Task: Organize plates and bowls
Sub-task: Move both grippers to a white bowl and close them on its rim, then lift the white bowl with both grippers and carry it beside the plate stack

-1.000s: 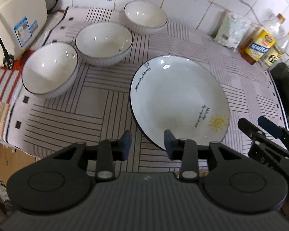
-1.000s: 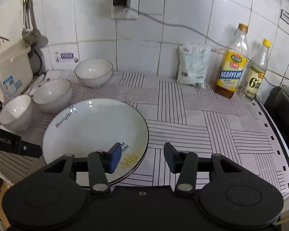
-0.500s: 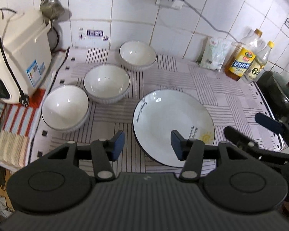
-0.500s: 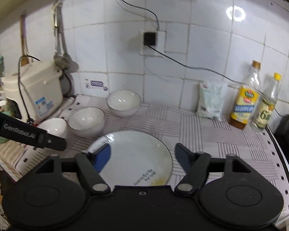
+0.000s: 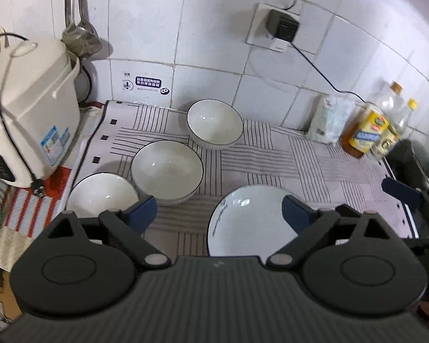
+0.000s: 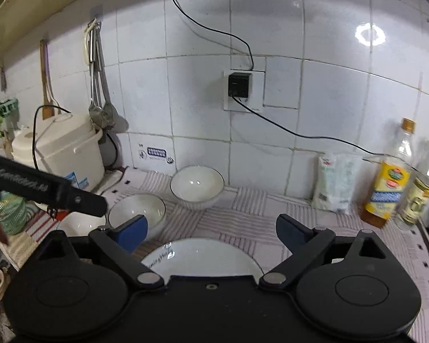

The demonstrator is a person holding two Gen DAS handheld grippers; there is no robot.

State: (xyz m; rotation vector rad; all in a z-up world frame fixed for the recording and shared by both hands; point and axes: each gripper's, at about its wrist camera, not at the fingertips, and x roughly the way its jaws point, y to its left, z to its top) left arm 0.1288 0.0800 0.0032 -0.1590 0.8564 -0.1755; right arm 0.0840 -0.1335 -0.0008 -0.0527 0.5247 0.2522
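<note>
A white plate (image 5: pixel 248 223) with a dark rim lies on the striped mat, partly hidden behind my left gripper (image 5: pixel 219 213), which is open and empty above the counter's front. Three white bowls stand in a diagonal row: far bowl (image 5: pixel 214 123), middle bowl (image 5: pixel 167 168), near bowl (image 5: pixel 101 191). In the right wrist view my right gripper (image 6: pixel 211 230) is open and empty, raised above the plate (image 6: pixel 203 255), with the far bowl (image 6: pixel 196 183) and middle bowl (image 6: pixel 137 208) beyond. The left gripper's arm (image 6: pixel 43 188) crosses the left.
A cream rice cooker (image 5: pixel 28 108) stands at the left, ladles (image 5: pixel 80 28) hang on the tiled wall. A white bag (image 5: pixel 329 123) and two oil bottles (image 5: pixel 369 131) stand at the back right. A dark appliance (image 5: pixel 409 157) sits at the right edge.
Both grippers have pulled back and risen away from the plate, and both jaws have opened wider. The plate and bowls have not moved.
</note>
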